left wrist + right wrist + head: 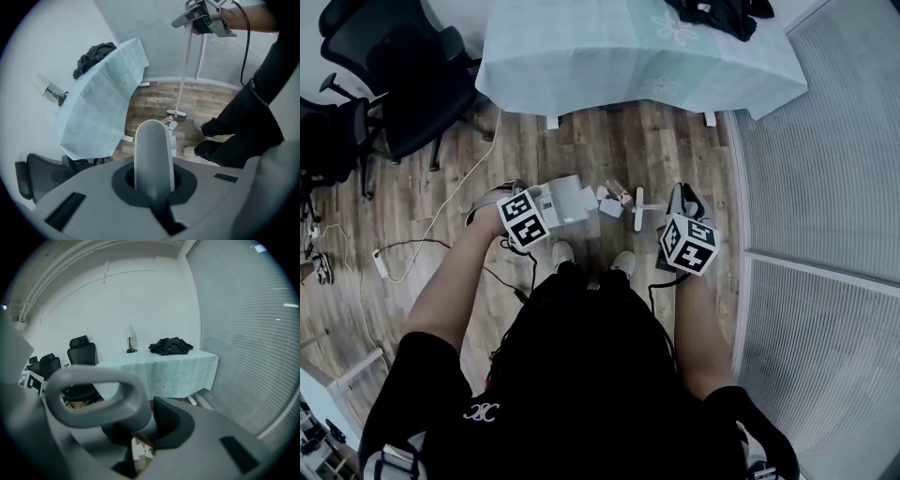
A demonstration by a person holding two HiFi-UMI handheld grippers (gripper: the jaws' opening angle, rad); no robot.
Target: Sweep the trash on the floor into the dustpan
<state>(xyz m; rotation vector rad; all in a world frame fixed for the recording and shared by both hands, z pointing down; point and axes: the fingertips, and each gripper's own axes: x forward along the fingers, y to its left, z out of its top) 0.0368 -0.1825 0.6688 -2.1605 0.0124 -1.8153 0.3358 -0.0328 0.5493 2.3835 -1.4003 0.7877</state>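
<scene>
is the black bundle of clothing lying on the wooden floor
No, the black bundle of clothing lies on top of the table draped in a pale green cloth.

I am wearing a black short-sleeved T-shirt (pixel 591 375) carrying a small white emblem (pixel 481 411) near the left shoulder, black trousers (pixel 243 126) and pale shoes (pixel 562 252). My left claw (pixel 152 187) and right claw (pixel 140 430) are showing smooth grey moulded shells with dark rectangular slots (pixel 65 211). Each is bearing a cube (pixel 523 220) of black-and-white square markers. A thin black cable (pixel 247 47) is hanging from the right one.
</scene>
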